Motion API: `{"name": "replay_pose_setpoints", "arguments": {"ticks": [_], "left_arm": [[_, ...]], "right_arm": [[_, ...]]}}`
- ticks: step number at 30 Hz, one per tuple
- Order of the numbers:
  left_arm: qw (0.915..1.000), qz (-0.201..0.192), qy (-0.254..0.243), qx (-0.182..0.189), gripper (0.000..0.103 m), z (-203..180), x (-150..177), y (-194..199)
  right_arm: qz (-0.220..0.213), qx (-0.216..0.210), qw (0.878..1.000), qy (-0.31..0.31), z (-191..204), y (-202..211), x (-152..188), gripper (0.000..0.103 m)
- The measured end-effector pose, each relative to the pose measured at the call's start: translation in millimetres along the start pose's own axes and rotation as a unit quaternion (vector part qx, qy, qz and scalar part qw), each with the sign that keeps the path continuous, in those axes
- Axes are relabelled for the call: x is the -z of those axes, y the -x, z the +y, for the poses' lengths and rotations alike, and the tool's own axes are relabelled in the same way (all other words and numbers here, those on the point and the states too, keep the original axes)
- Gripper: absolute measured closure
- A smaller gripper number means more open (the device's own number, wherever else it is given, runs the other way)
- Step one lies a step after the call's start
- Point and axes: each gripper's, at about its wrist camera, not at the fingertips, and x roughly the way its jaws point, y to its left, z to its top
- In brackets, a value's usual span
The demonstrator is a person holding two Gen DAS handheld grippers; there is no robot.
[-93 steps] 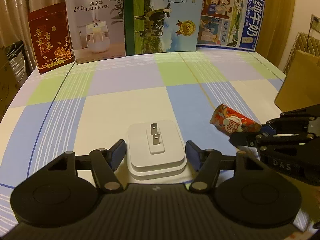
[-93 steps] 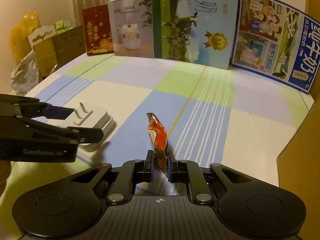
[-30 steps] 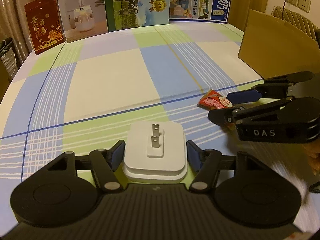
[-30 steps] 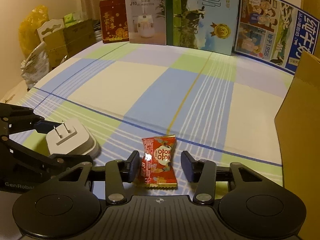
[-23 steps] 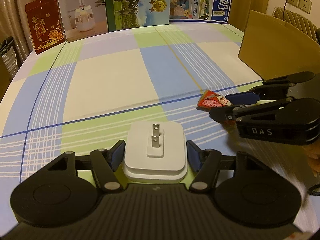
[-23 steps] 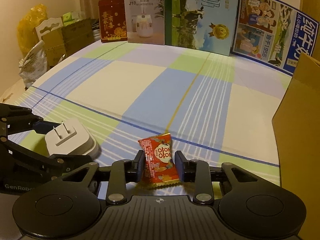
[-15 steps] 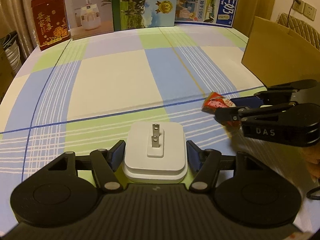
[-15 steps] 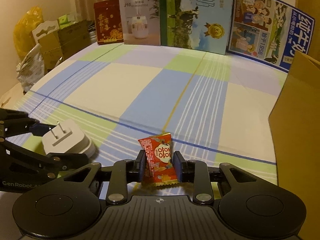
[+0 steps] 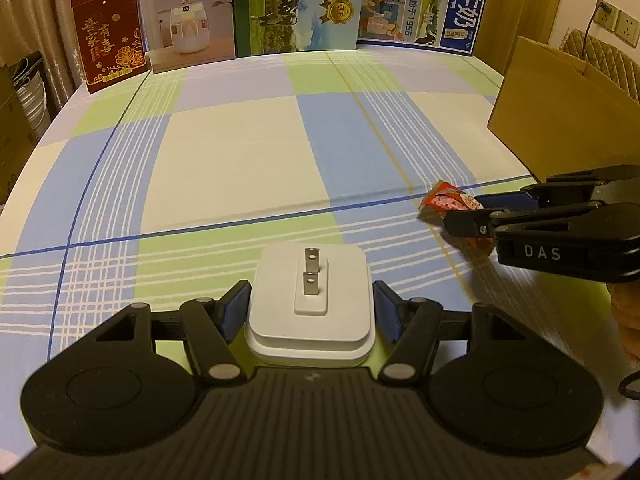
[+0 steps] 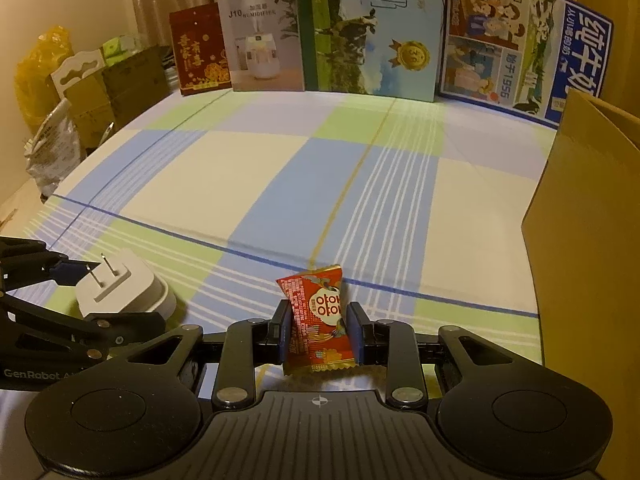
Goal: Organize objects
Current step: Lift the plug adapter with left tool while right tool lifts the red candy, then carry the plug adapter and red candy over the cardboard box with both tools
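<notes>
Since a second ago, right gripper (image 10: 318,322) has clamped the red foil candy packet (image 10: 319,318) at lower centre, its underside hidden; left gripper (image 9: 310,308) pinches the white square two-prong plug adapter (image 9: 310,304).

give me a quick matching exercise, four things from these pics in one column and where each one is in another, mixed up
Things:
1. plug
2. candy
3. humidifier box
4. cardboard box

Places:
A. at the table's right edge
B. between the right gripper's fingers
C. standing at the table's back
D. between the left gripper's fingers

Pairs: 1-D, 2-B, 3-C, 4-A
</notes>
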Motion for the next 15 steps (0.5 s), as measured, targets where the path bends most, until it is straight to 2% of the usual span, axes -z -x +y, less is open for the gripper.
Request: {"name": "replay_pose_setpoints", "arguments": {"ticks": [9,15], "left_arm": [[0.9999,0.006,0.008,-0.006,0.042,-0.2,-3.0,6.0],[1.0,0.0,0.0,-0.008,0.042,-6.9,-6.9,17.0]], "right_arm": [[-0.003,0.001,1.0,0.0,0.5,5.2,-0.9,0.077],[-0.015,0.003,1.0,-0.01,0.8,24.5,-3.8,0.077]]}}
